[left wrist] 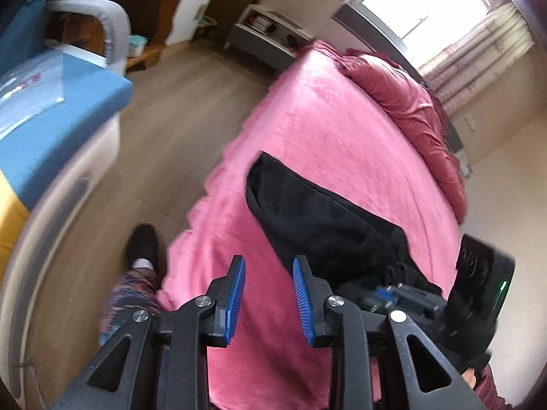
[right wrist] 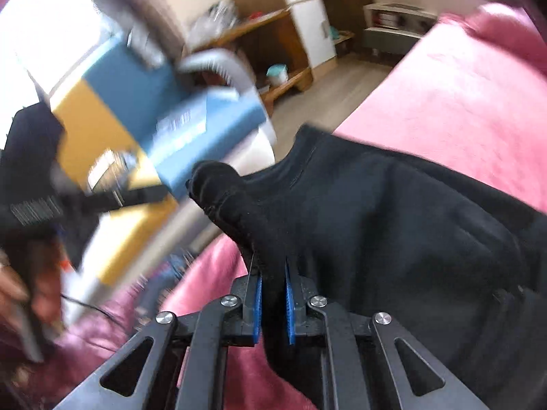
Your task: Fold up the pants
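Black pants [left wrist: 318,212] lie on a pink bed cover [left wrist: 324,130]. My left gripper [left wrist: 269,263] is open and empty, above the cover just left of the pants. The right gripper's body [left wrist: 478,294] shows at the right, at the pants' near end. In the right wrist view my right gripper [right wrist: 272,273] is shut on a bunched edge of the pants [right wrist: 393,212] and holds it lifted, the fabric hanging between the blue pads [right wrist: 290,311]. The left gripper [right wrist: 51,201] shows blurred at the left.
A dark pink quilt [left wrist: 410,102] is bunched at the far side of the bed. A blue and yellow sofa [left wrist: 51,119] stands left across a wood floor [left wrist: 164,109]. My foot [left wrist: 143,242] stands by the bed edge. Shelves [left wrist: 270,30] stand at the back.
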Available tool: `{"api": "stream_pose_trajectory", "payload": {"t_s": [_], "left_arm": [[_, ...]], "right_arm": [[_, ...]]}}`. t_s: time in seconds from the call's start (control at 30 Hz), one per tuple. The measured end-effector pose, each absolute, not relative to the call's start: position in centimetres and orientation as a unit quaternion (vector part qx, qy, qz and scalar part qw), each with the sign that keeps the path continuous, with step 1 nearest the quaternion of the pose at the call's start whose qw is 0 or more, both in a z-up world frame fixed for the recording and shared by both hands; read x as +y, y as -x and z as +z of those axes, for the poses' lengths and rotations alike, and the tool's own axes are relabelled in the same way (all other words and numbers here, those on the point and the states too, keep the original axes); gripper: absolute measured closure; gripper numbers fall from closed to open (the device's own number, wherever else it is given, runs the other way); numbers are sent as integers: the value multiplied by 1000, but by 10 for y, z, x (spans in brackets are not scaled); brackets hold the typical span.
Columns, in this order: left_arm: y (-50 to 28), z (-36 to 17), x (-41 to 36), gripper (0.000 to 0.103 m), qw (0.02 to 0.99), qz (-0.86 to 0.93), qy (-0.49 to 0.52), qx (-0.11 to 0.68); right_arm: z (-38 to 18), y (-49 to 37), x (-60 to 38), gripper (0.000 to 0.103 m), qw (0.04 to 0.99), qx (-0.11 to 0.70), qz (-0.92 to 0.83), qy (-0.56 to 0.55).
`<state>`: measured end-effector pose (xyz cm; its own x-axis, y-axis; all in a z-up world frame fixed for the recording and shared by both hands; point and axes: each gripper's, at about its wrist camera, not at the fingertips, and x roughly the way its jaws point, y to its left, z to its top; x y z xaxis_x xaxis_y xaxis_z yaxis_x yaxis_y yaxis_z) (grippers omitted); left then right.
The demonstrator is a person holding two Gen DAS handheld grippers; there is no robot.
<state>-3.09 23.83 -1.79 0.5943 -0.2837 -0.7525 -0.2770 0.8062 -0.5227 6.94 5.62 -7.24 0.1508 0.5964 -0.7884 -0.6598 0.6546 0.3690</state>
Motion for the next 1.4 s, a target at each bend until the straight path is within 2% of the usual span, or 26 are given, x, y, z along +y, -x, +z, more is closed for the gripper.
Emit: {"api": "stream_pose_trajectory", "payload": {"t_s": [0.07,0.13,0.17,0.2,0.27,0.37,0.53,0.73,0.9,1.03,1.2,1.4], "left_arm": [[26,-18,230,67,829,-30,335,447],[18,-17,222,55,818,-60,372,435],[14,-18,220,41,811,-68,390,430],[10,-19,219,37,802,-79,412,425],[1,-23,216,36,781,-95,451,420],[-10,-24,207,19,768,-112,474,416],[-34,-14,171,20,773,-145,434,440],[-59,24,124,21,796,-207,394,411],[-77,69,64,21,796,-311,352,383],[-74,84,22,21,784,-376,319,376],[-63,67,8,21,779,-382,292,402],[-54,25,-6,21,805,-312,196,465]], "right_arm": [[-62,-72,40,92,760,497,419,-2],[-52,-68,26,92,763,487,424,-11],[-49,-63,20,92,766,480,428,-12],[-45,-58,16,92,768,475,430,-12],[-42,-45,6,92,776,462,428,-7],[-38,-32,-7,92,792,449,414,2],[-32,-23,-31,92,815,433,385,3],[-5,-12,-69,92,838,407,363,-32],[14,-4,-121,93,856,388,318,-126],[2,8,-189,93,850,398,257,-232],[-34,32,-241,96,826,433,199,-300],[-57,42,-258,96,817,470,158,-293]]}}
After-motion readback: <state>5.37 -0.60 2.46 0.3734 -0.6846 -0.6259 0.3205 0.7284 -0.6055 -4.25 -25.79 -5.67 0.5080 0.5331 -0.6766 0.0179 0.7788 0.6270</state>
